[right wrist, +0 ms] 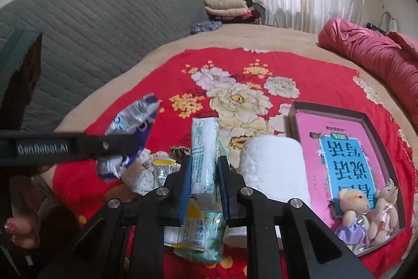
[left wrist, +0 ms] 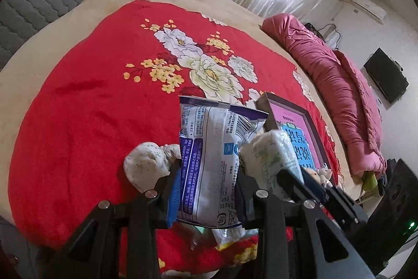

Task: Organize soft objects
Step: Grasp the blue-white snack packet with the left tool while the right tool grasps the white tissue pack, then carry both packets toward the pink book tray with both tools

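Both grippers are mid-carry, each lifting a soft pack off the red floral blanket point(left wrist: 91, 109). The left gripper point(left wrist: 207, 179) is clamped at middling width on a white and purple plastic pack point(left wrist: 209, 156) printed with small text, a barcode and a QR code, none of it legible. The right gripper point(right wrist: 203, 174), nearly closed, pinches a slim pale-green and white tissue pack point(right wrist: 202, 153) with a yellow corner; its print is too small to read.

Just right of the tissue pack stands a white paper roll point(right wrist: 274, 166). Further right lies a shallow brown box point(right wrist: 292, 117) holding a pink and blue book with large Chinese characters, seen upside down, and two small teddy bears point(right wrist: 365, 211) at its near end. A crumpled white cloth point(left wrist: 146, 164) lies left of the packs.

The next move likely calls for carrying both packs over to the box and lowering them without crushing. The left gripper's arm reads "GenRobot.AI" point(right wrist: 43, 148).
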`<action>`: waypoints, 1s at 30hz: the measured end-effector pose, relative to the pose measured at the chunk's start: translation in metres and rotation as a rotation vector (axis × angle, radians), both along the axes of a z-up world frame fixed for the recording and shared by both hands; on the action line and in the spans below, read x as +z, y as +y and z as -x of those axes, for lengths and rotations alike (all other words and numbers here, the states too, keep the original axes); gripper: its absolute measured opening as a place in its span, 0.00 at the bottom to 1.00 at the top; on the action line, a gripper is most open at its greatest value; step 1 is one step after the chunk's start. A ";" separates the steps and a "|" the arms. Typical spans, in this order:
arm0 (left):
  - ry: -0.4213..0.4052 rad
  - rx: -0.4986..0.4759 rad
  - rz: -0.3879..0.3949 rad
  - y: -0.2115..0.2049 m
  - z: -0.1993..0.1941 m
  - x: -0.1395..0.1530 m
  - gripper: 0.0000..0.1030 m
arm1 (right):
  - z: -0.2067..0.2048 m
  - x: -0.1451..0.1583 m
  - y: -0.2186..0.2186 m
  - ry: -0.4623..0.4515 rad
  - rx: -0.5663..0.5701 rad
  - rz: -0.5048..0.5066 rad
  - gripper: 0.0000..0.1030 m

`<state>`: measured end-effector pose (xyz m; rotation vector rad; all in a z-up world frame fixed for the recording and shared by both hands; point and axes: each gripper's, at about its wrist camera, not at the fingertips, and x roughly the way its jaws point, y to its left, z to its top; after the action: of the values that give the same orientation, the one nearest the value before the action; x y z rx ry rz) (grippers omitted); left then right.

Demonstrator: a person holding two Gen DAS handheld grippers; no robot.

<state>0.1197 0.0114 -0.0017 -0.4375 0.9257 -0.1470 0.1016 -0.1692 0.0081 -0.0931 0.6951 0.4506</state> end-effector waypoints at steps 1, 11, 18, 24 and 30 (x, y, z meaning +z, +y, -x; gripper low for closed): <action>-0.001 -0.003 -0.002 -0.002 0.002 0.001 0.34 | 0.002 0.003 -0.002 -0.006 0.000 -0.005 0.19; -0.016 -0.035 -0.095 -0.034 0.019 0.013 0.34 | 0.020 0.022 -0.025 -0.049 -0.025 -0.047 0.20; -0.044 -0.071 -0.139 -0.056 0.034 0.021 0.34 | 0.030 0.033 -0.048 -0.074 -0.064 -0.088 0.20; -0.080 -0.113 -0.138 -0.080 0.045 0.032 0.34 | 0.034 0.041 -0.067 -0.098 -0.099 -0.126 0.19; -0.102 -0.156 -0.169 -0.102 0.048 0.037 0.34 | 0.039 0.047 -0.087 -0.118 -0.128 -0.146 0.19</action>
<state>0.0715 -0.0910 0.0358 -0.1992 0.8637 -0.2290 0.0629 -0.2564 0.0547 0.0619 0.5466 0.3682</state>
